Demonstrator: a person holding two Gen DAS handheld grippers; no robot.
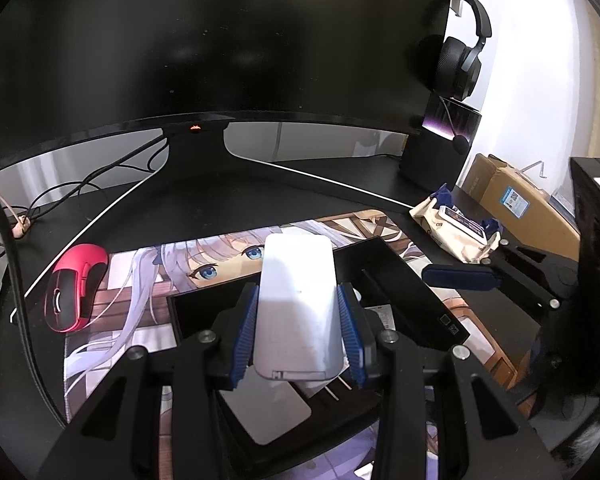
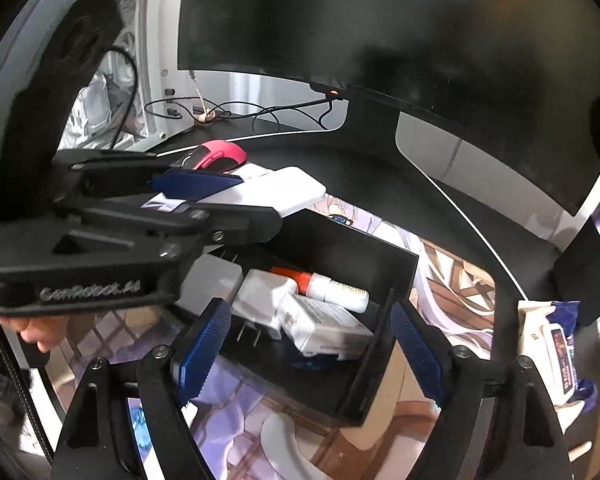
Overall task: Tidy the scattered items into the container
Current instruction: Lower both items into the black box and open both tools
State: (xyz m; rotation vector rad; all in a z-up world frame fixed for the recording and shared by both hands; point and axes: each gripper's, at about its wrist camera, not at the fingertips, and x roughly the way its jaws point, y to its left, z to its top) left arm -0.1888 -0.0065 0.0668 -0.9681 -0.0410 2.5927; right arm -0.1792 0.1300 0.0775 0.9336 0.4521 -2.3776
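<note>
A: What did the left gripper [image 1: 298,320] have?
B: Its blue pads were clamped on the sides of a white power bank [image 1: 296,304], held just above the black box [image 2: 384,276].

A: And the right gripper [image 2: 312,340]?
B: Its jaws stood wide apart with nothing between them, over the box's near side.

A: How far along did the tidying look?
B: Well on, I'd judge. A white charger [image 2: 260,300], a small white carton [image 2: 324,324], an orange-capped tube [image 2: 328,286] and a flat white block [image 2: 214,280] already lay in the box. The power bank was not yet in. The red mouse [image 1: 76,286] sat on the desk well to the left, the wipes pack [image 1: 454,230] off to the right; whether those belong in the box I couldn't tell.

A: The poses?
B: Both grippers angled downward toward the box, the left one reaching in from the side across the right one's view.
</note>
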